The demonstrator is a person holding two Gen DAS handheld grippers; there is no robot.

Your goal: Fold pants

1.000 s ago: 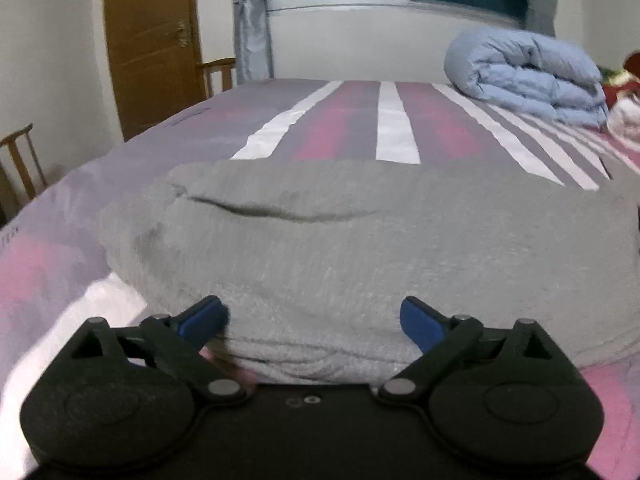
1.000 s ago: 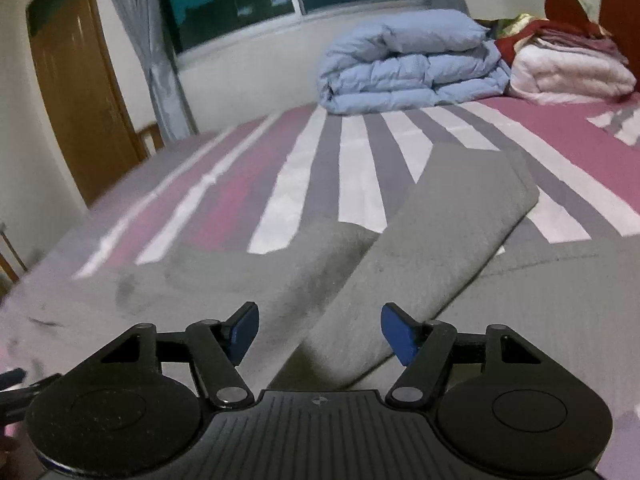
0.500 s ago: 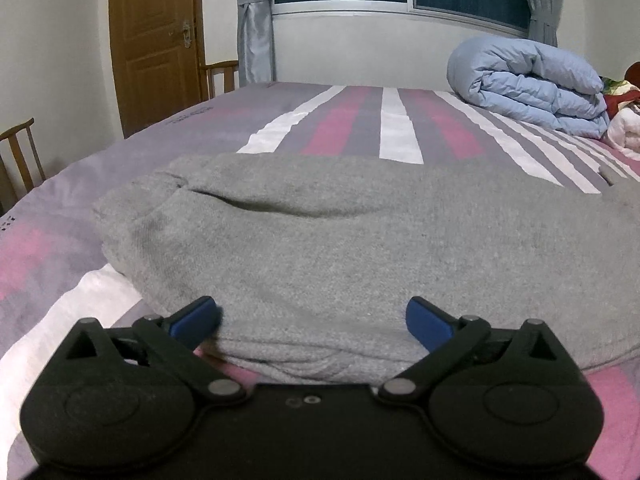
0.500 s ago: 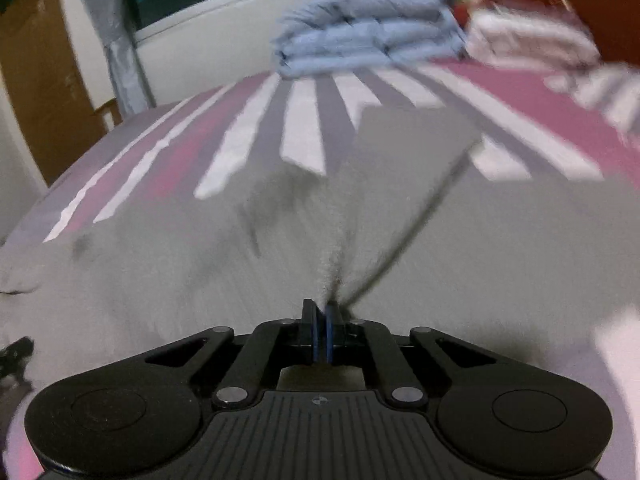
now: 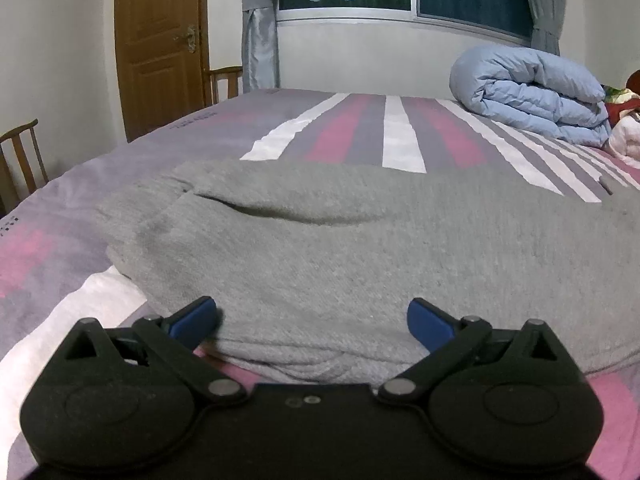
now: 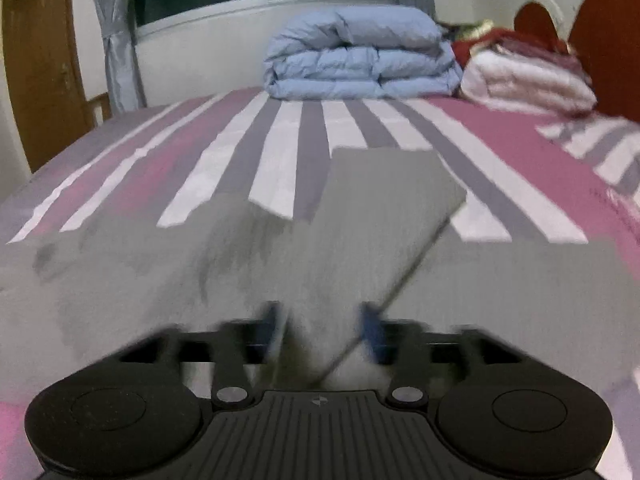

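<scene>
Grey pants lie on the striped bed, folded into a thick pile with the waistband end near the camera. My left gripper is open, its blue fingertips spread at the near edge of the pile, holding nothing. In the right wrist view the grey pants show a leg running away across the bed. My right gripper is blurred and partly open, its fingers on either side of a raised fold of the leg.
The striped purple, pink and white bed fills both views. A folded blue duvet and a pile of white and red bedding sit at the far side. A wooden door and chairs stand left.
My right gripper was open, shut on the pants leg half a second ago, and has now opened partway. My left gripper has stayed open at the pile's edge.
</scene>
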